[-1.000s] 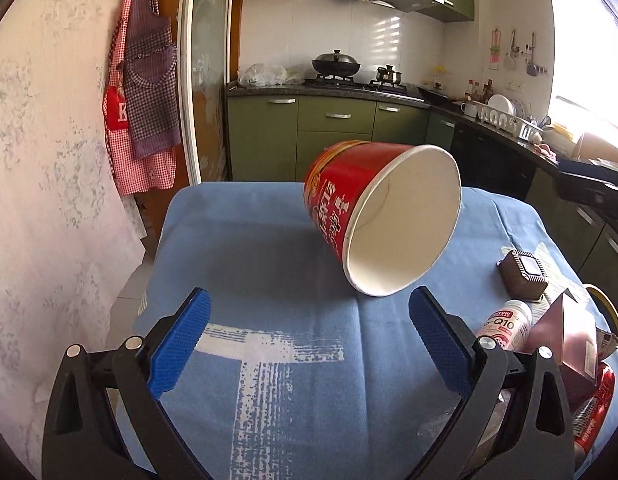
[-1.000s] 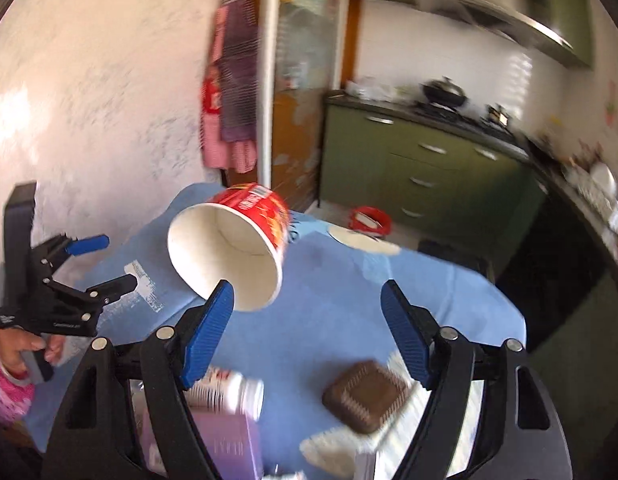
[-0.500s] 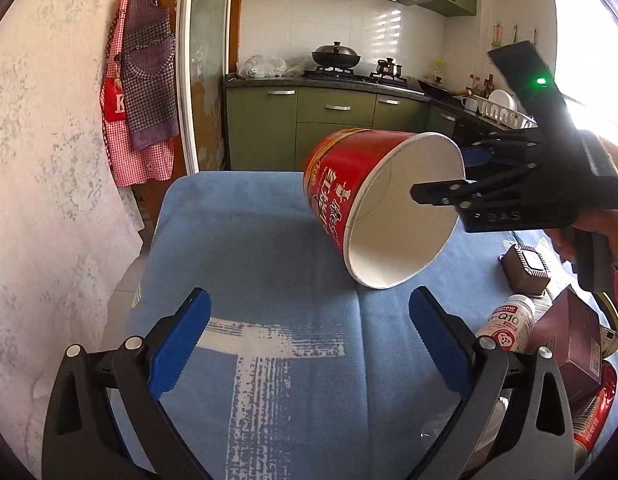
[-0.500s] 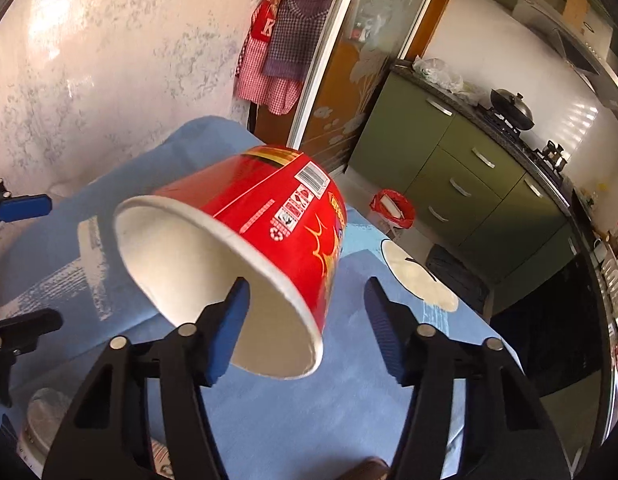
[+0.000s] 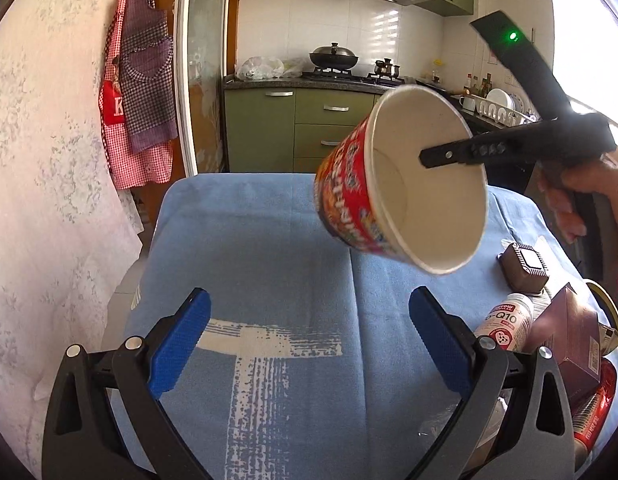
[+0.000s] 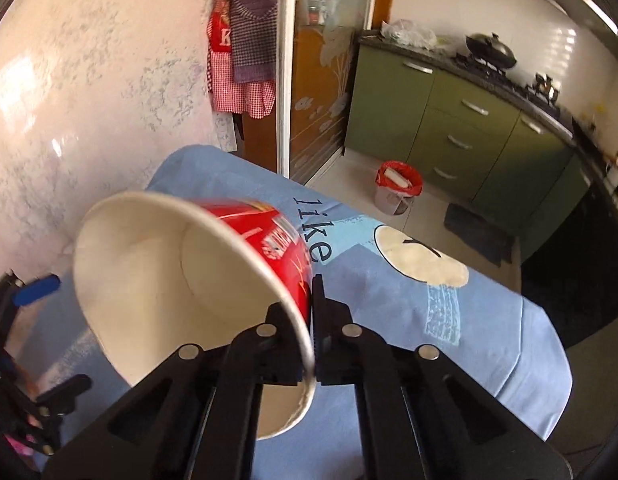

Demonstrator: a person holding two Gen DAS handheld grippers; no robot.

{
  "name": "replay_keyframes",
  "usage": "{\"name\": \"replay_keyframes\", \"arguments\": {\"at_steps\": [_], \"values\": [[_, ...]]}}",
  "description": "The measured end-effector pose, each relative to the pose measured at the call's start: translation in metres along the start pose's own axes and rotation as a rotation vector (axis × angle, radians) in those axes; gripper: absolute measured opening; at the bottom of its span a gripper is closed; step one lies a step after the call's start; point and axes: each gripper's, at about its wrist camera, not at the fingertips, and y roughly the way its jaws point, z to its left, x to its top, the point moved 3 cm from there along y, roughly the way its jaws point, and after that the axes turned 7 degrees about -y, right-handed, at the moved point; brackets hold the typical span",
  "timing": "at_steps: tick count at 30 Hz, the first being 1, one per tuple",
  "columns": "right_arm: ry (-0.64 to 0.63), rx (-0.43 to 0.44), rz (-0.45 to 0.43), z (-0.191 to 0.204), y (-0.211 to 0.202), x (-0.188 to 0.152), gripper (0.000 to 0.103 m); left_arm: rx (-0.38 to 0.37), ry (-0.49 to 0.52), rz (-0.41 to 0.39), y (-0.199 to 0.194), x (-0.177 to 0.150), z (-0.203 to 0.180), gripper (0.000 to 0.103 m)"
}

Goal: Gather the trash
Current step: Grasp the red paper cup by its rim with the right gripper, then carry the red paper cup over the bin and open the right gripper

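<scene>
Cup [image 5: 405, 200] above desk [image 5: 269, 272], right tongs [image 6: 312, 312] on its rim; bottle [image 5: 507, 322], boxes [image 5: 565, 336] at desk's right edge.

— What do the grippers look like?
— The left gripper [image 5: 309, 340]: black frame, blue ribbed pads [image 5: 180, 344], silver screws. The right gripper [image 6: 312, 312]: the same black, with a green light.

The right gripper [image 6: 311, 312] jaws have clamped the red cup's [image 6: 181, 276] rim, lifting it.
</scene>
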Motion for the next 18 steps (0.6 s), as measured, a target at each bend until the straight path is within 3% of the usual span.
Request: {"name": "replay_keyframes", "arguments": {"at_steps": [5,10,13,18], "values": [[0.137,0.056,0.014,-0.021,-0.035,-0.007,0.003,0.005,0.007,-0.001,0.001,0.0,-0.002,0.098],[0.276,0.076,0.035,-0.06,-0.097,-0.038,0.003,-0.001,0.013,0.0,0.001,-0.001,-0.003,0.098],[0.371,0.048,0.048,-0.092,-0.144,-0.074,0.003,-0.007,0.018,-0.006,0.0,-0.001,-0.004,0.098],[0.519,-0.07,0.091,-0.143,-0.212,-0.152,0.003,-0.01,0.019,-0.017,-0.004,-0.001,-0.005,0.098]]}}
